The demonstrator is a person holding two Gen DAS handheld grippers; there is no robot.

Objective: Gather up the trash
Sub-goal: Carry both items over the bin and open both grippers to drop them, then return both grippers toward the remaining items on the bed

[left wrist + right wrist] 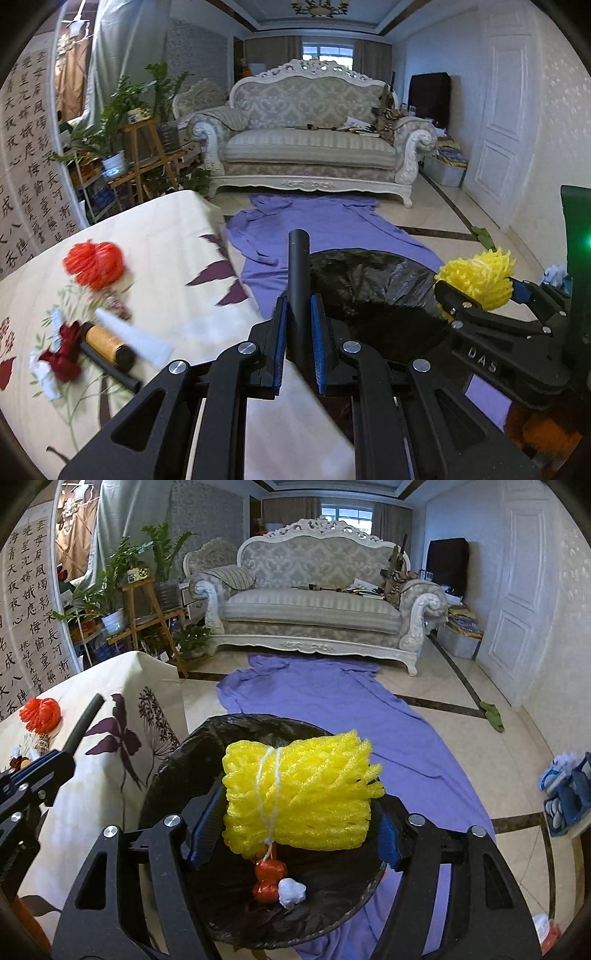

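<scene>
My right gripper (pixel 301 801) hangs over the bin lined with a black bag (pixel 177 753). A yellow foam net (pixel 299 790), tied with white string, sits between its jaws. The left pad touches the net and the right pad stands slightly apart from it. Down in the bin lie a red-orange piece (pixel 267 882) and a white crumpled piece (pixel 291 891). My left gripper (pixel 298 301) is shut on a black tube (pixel 298 266) that points up over the bin's edge (pixel 369 291). On the floral tablecloth (pixel 166 258) lie a red foam net (pixel 94 264), a gold spool (pixel 107 341) and a dark red scrap (pixel 64 350).
A purple cloth (pixel 332 698) is spread on the tiled floor between the bin and a white sofa (pixel 314 602). Potted plants on wooden stands (pixel 140 602) crowd the left. A blue shoe rack (pixel 569 794) stands at the right and a green rag (pixel 493 714) lies near the door.
</scene>
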